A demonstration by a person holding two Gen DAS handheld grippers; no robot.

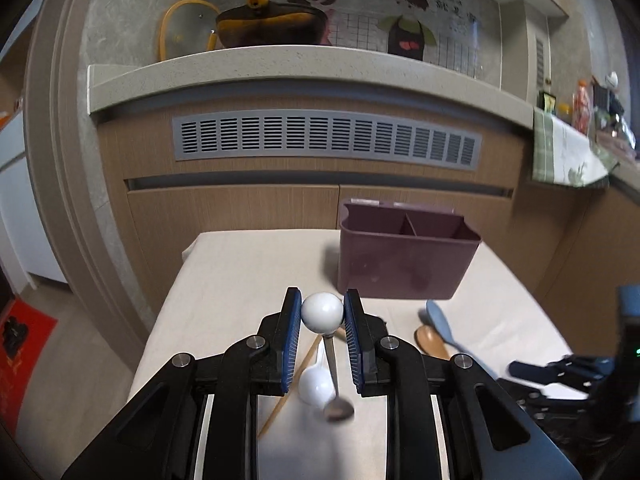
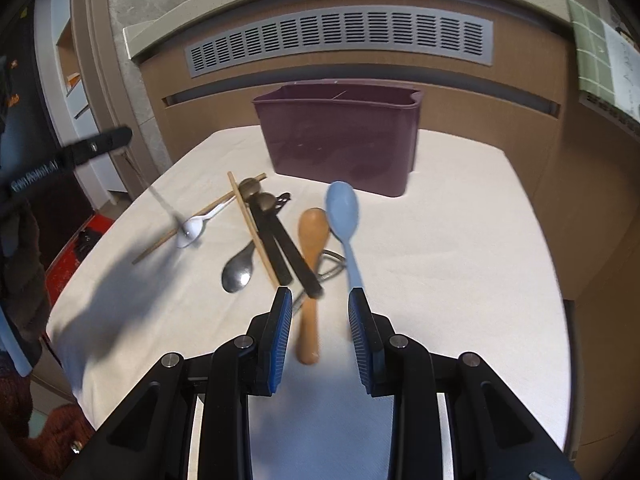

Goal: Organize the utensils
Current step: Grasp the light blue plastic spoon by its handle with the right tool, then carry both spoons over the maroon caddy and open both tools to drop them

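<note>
Your table w/ the cream cloth carries everything; at its far side stands the purple caddy, upright, a divider splitting it into compartments, all apparently empty from the left wrist view.

Nearer you lies the loose pile of utensils: two dark-handled pieces crossed by a chopstick, a metal spoon at their left, a wooden spoon and a blue spoon side by side at the right, and a small white spoon further left.

Step in hand: first pick-up, nothing sorted yet. Your left gripper is clamped on the white ball end of a ball-handled spoon, lifted off the cloth, bowl hanging down. It's blurred in the right wrist view, so I can't say whether the bowl has fully cleared the white spoon below.

Your right gripper is spread wide, holding nothing; the wooden spoon's handle lies between its fingers, the blue spoon's handle just by the right finger.

Next, imo: carry the left spoon fwd and to the right over the caddy, pick a compartment, lower it bowl-first, then release. For the right, drop lower, centre on the wooden handle only, close w/o catching the blue one
</note>
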